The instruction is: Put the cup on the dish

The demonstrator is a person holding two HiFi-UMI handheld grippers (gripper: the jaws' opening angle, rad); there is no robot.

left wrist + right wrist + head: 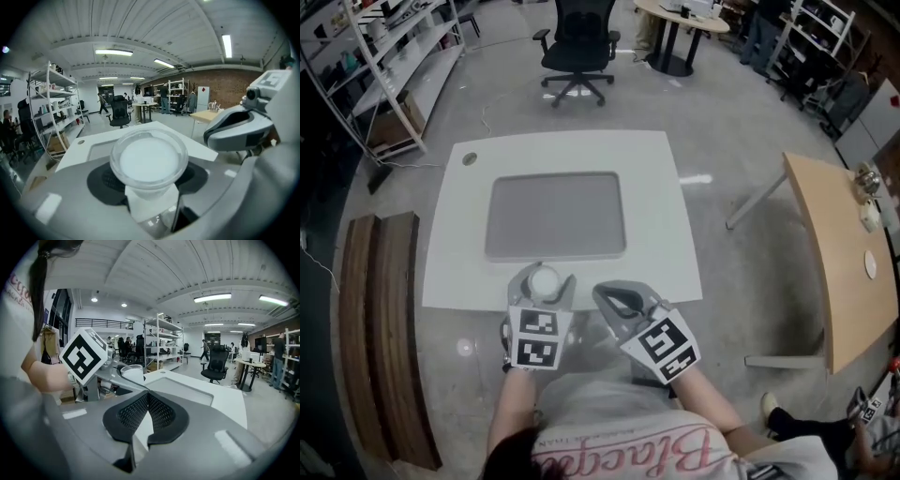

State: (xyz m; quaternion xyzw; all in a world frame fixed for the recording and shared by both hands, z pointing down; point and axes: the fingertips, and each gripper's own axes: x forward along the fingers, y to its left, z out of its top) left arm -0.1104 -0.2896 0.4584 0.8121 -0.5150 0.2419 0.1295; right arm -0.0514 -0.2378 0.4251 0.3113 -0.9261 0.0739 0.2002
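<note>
Filling the middle of the head view, a white square desk (656, 187) carries a flat grey rectangular dish with rounded corners (555, 216) at its centre. At the desk's near edge the person holds both tools side by side. The left gripper (542, 281) has its fingers clamped on the sides of a small round translucent plastic cup (149, 158). The cup stands upright with its mouth up. It has a clear, wide rim, a milky white inside, and walls that narrow toward the base. It sits over the near edge of the desk, just in front of the dish and not on it. The right gripper (147, 411), just beside the left one, has its fingers pressed together on nothing.
</note>
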